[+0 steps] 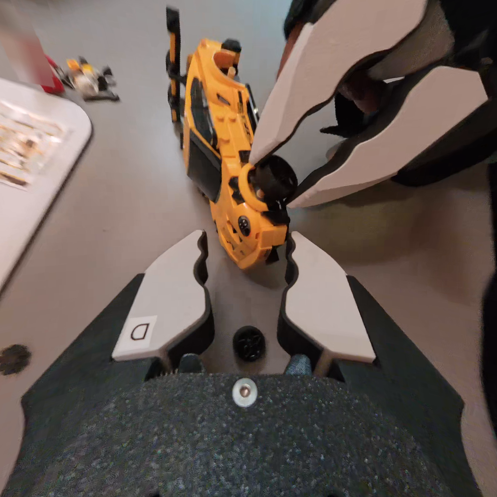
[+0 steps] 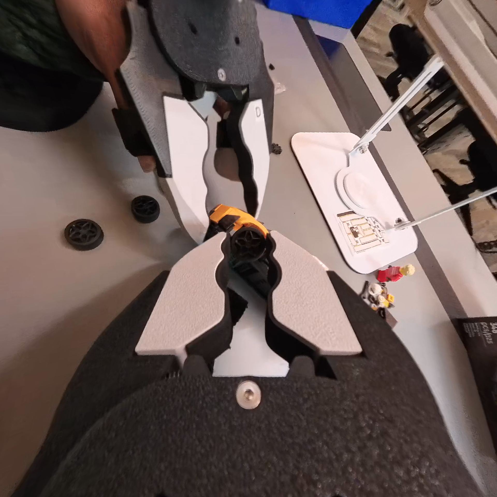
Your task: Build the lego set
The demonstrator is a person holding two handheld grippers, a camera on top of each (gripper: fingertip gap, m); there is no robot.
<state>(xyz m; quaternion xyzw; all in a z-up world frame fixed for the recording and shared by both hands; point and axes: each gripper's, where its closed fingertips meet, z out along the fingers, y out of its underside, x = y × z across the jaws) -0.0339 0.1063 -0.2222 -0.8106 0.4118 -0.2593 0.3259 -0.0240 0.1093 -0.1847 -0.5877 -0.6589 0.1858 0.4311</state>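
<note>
A pale grey tabletop (image 1: 107, 242) fills both wrist views; beyond its far edge at two o'clock in the right wrist view, dark office chairs (image 2: 408, 53) stand on a lighter floor.

In the left wrist view, a loose black wheel (image 1: 248, 343) lies nearest, between the bases of the left gripper (image 1: 246, 236), whose jaws stand wide apart with the nose of the yellow lego car (image 1: 231, 150) between the tips; whether they touch it I cannot tell. The car lies tipped on its side, long axis running from six toward twelve o'clock, nose nearest. At two o'clock the right gripper (image 1: 271, 185) has its jaws narrowed around a black wheel (image 1: 277, 177) at the front wheel arch.

In the right wrist view, two more wheels (image 2: 84, 234) lie at nine o'clock, and a white board (image 2: 322, 166) and a red minifigure (image 2: 394, 273) at three.
</note>
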